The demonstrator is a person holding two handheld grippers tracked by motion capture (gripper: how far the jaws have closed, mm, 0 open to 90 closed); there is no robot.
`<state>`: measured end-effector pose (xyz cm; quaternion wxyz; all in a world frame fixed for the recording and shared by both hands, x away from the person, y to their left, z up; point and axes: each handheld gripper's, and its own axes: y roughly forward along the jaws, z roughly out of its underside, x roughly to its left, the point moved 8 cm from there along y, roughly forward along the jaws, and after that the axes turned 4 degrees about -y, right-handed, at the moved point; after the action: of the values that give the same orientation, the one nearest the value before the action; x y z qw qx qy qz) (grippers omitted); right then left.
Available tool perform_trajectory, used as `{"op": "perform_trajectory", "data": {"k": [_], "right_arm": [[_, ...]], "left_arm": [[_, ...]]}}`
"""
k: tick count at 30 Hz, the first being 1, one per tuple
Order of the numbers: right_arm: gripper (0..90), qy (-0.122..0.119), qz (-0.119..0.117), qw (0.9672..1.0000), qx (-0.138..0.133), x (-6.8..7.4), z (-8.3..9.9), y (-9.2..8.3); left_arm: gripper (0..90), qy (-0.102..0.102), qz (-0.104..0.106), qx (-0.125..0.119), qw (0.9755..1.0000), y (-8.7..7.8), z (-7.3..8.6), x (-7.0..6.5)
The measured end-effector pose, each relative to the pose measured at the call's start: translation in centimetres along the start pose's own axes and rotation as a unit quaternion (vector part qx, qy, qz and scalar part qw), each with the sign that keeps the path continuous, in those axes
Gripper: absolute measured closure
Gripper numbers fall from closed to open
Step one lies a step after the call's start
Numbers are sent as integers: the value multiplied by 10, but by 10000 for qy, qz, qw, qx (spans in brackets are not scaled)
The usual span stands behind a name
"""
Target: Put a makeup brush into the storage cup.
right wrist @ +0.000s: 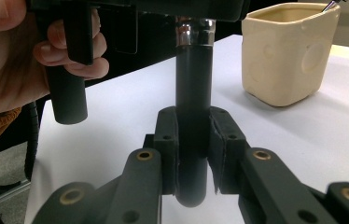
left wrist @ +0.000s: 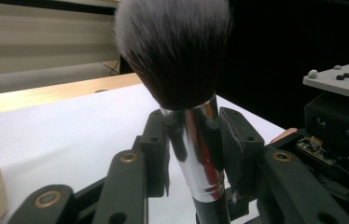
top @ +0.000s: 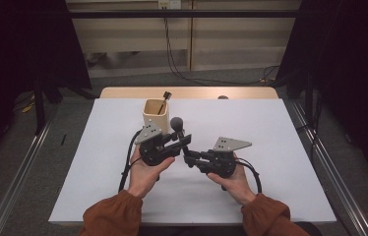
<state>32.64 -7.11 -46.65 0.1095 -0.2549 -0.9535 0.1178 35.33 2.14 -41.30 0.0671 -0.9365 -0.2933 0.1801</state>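
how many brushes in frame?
2: a black-handled fluffy makeup brush upright between both grippers, and a thin dark-tipped brush in the cream ceramic cup. The cup may hide more.

I'm looking over a white worktop with a wooden strip along its far edge; grey floor is showing beyond, black curtains are hanging at both sides, cables are trailing down a pale wall.

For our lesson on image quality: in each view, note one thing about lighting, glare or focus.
High view: dim, dark surroundings, the white table brightest. Left gripper view: the brush bristles are soft and blurred, and its metal ferrule shows bright reflections. Right gripper view: the cream cup casts a soft shadow; the hand looks blurred.
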Motion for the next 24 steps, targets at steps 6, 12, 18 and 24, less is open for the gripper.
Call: {"op": "perform_trajectory", "data": {"k": [6,12,18,24], "right_arm": [[754,22,-21,10000,12,1,2,1],[753,68,-61,10000,26,2,4,3],[750,94,-84,9999,1,2,4,4],[732,120,-75,9999,-47,1,3,4]], "left_arm": [[672,-24,35,65,10000,0,1,-1],[685,45,78,126,9999,1,2,-4],[698,154,150,154,9997,1,2,-8],[703,281,156,173,9993,0,1,-9]]}}
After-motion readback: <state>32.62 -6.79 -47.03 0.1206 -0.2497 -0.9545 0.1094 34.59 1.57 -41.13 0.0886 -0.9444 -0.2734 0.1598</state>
